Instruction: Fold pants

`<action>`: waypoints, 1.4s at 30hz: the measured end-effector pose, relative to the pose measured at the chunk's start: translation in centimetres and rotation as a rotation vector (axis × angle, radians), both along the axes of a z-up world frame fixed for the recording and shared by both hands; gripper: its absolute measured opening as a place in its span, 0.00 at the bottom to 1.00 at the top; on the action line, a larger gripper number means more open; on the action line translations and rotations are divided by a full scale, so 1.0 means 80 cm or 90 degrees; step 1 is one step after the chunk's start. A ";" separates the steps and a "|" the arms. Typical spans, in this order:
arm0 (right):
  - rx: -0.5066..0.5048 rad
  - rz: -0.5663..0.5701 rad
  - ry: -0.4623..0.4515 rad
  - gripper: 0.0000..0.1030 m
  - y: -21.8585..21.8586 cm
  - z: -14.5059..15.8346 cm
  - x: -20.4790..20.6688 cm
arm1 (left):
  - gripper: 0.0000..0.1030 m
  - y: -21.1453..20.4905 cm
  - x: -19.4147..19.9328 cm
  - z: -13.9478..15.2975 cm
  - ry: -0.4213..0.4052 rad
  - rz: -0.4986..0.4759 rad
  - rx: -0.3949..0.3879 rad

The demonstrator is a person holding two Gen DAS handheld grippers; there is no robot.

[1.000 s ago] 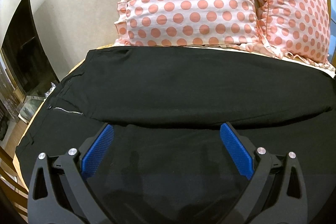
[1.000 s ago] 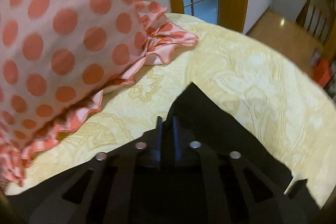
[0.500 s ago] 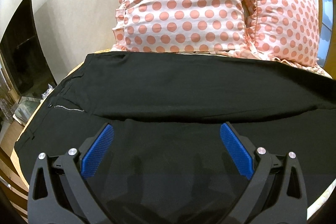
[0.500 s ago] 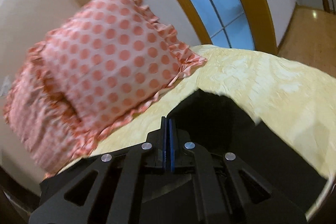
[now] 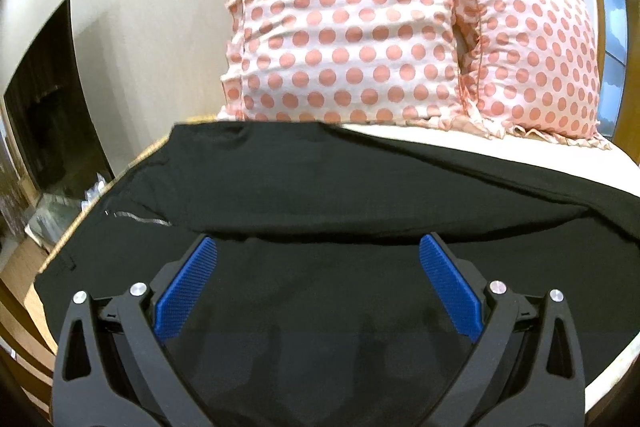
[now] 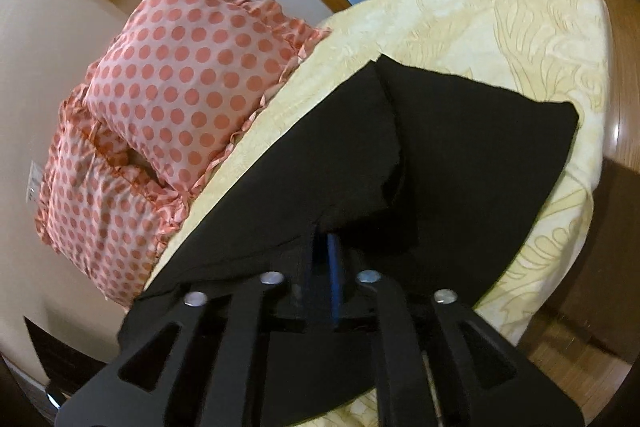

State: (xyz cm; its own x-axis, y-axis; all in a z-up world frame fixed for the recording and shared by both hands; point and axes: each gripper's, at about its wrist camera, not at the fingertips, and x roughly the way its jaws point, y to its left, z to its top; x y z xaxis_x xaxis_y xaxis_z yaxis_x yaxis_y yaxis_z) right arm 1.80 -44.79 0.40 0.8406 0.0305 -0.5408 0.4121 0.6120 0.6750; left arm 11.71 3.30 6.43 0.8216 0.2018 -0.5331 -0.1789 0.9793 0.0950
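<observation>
A: A bedroom with cream walls. The bed [image 6: 532, 39] has a pale yellow patterned cover, wood-framed glass stands behind its head, and a wooden floor shows past its far side.

B: Any writing or labels to read?

A: None I can make out. There's a small white plate on the wall beside the pillows, too blurred to read. No boxes or baskets in sight either.

B: Where are the pants?

A: The black pants [image 5: 320, 187] lie stretched along the bed, waist end toward the left edge, where a short silver zipper [image 5: 138, 219] shows. The leg ends [image 6: 480, 139] reach toward the right edge and stop short of it. One fold of cloth lies over the lower layer along the length.

B: And the grippers?

A: The left gripper [image 5: 318, 279] hovers over the near part of the pants, its blue pads [image 5: 186, 293] spread wide, holding nothing. The right gripper [image 6: 322, 267] is clamped on the pants, with black cloth bunched up at its fingertips.

B: Room to move?

A: Two pink polka-dot pillows [image 5: 348, 27] stand at the head of the bed, close behind the pants. Bare yellow cover shows beyond the leg ends and along the right edge. A dark cabinet [image 5: 44, 107] stands past the left edge.
</observation>
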 end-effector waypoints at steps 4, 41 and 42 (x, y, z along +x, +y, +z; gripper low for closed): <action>0.014 -0.007 -0.016 0.45 -0.004 -0.002 -0.005 | 0.98 -0.001 -0.002 0.003 -0.010 -0.005 0.008; 0.023 -0.087 -0.013 0.02 -0.047 -0.018 -0.049 | 0.96 0.243 0.315 0.029 0.217 0.120 -0.207; 0.020 -0.086 -0.011 0.02 -0.046 -0.018 -0.048 | 0.93 0.250 0.327 0.022 0.229 0.126 -0.230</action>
